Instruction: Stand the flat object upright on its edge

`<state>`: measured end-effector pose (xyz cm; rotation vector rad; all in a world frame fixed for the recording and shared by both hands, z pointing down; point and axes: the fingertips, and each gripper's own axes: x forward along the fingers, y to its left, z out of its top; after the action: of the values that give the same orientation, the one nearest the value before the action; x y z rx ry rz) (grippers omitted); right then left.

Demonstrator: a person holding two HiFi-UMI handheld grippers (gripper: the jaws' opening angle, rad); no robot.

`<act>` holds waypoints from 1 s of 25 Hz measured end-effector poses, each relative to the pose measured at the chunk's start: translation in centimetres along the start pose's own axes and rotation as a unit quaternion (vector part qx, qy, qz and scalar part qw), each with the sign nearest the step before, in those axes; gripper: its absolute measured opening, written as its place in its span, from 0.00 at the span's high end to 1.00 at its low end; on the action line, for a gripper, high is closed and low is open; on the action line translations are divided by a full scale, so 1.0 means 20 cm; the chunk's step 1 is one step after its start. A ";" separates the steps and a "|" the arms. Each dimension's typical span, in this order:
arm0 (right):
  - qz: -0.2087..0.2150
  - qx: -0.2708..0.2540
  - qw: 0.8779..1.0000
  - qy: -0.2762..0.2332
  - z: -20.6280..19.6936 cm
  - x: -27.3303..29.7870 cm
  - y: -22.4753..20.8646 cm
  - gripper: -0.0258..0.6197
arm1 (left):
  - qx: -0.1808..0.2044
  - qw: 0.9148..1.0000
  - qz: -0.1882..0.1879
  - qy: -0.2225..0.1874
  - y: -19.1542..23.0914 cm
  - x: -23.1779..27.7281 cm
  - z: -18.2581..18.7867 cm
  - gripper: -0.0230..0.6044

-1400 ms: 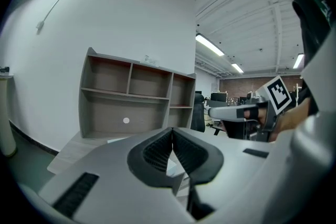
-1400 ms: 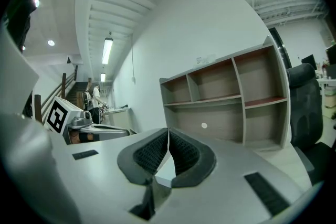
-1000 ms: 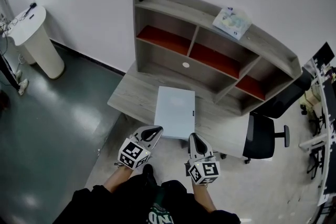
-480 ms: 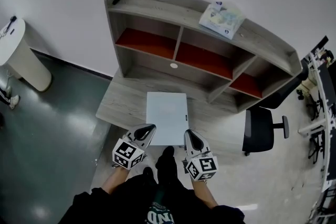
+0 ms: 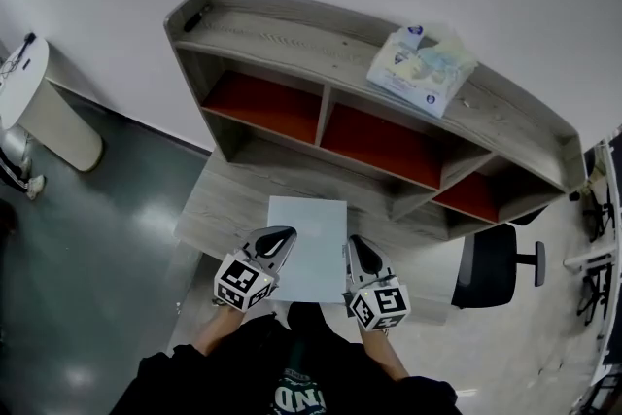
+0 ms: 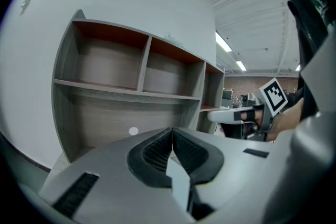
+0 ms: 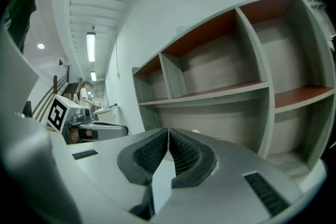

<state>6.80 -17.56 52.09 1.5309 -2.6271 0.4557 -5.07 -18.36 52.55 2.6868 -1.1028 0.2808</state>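
Overhead, the flat board [image 5: 309,243] is lying level on the grey wooden desk [image 5: 219,209], not yet standing on its edge. Its far end is pointing at the shelf unit [image 5: 292,34] and its near end is reaching out past the desk's near edge.

The left gripper [image 5: 280,235] is showing over the board's left edge, near that end. The right gripper [image 5: 356,248] is showing at the board's right edge, level with the left one. Whether either is touching the board cannot be told from the head view.

In the left gripper view the ribbed pads [image 6: 155,155] are pressing together at their tips, with nothing pinched between them. A pale sliver is showing only through the slot behind them. In the right gripper view the pads [image 7: 152,152] are meeting in the same way, likewise pinching nothing. Both views are looking into the open compartments of the shelf unit, which is standing on the far part of the desk against the white wall.

A booklet [image 5: 420,63] is lying on top of the shelf unit, towards the right. An office chair [image 5: 491,267] is standing right of the desk, and a white pedestal [image 5: 39,102] is standing on the floor at far left.
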 end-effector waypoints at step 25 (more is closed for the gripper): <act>0.061 0.019 0.996 0.062 -0.11 0.35 -0.02 0.89 | -0.068 0.997 -0.008 0.023 0.27 0.12 -0.06 0.72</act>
<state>3.51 -23.02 55.70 1.3115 -2.6383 0.5913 -7.32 -23.26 54.95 2.5557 -1.0482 0.2530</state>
